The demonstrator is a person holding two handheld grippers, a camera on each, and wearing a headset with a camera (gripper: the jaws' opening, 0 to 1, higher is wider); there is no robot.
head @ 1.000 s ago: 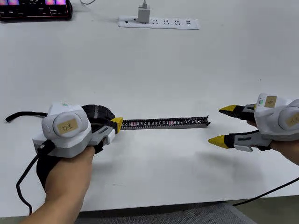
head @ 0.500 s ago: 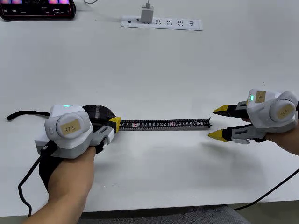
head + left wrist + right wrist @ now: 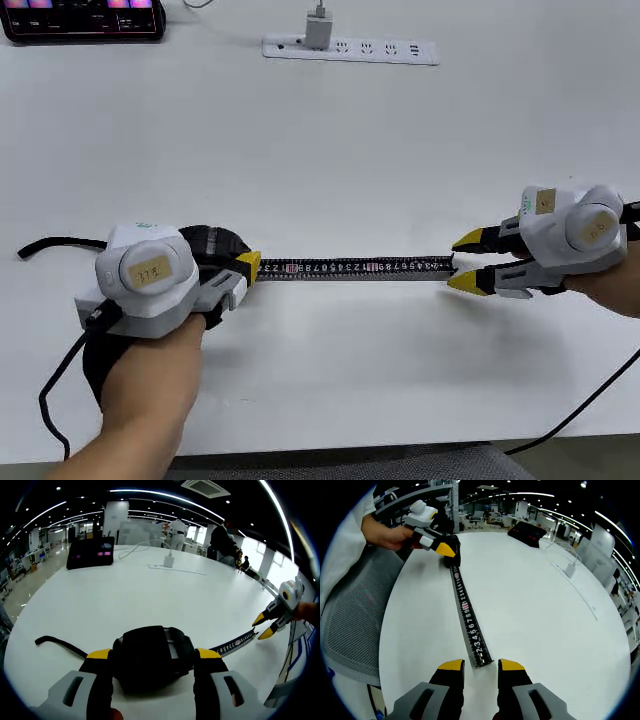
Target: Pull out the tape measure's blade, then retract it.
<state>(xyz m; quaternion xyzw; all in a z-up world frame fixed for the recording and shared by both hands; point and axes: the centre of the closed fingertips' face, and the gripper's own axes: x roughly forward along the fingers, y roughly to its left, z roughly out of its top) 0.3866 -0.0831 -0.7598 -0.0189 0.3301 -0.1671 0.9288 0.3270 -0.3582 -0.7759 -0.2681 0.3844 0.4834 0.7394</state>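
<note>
Two ends of one straight line matter here. Your left gripper (image 3: 153, 654) is clamped around the tape measure's case (image 3: 212, 242) on the worktop (image 3: 330, 150), and the blade (image 3: 350, 267) runs flat from it toward your right gripper (image 3: 463, 262). That gripper's jaws stand apart, with the blade's tip (image 3: 482, 661) just ahead of them, slightly off-centre in the right gripper view. The blade's long axis lines up with the jaws, so a short advance should bring the tip between them.
</note>
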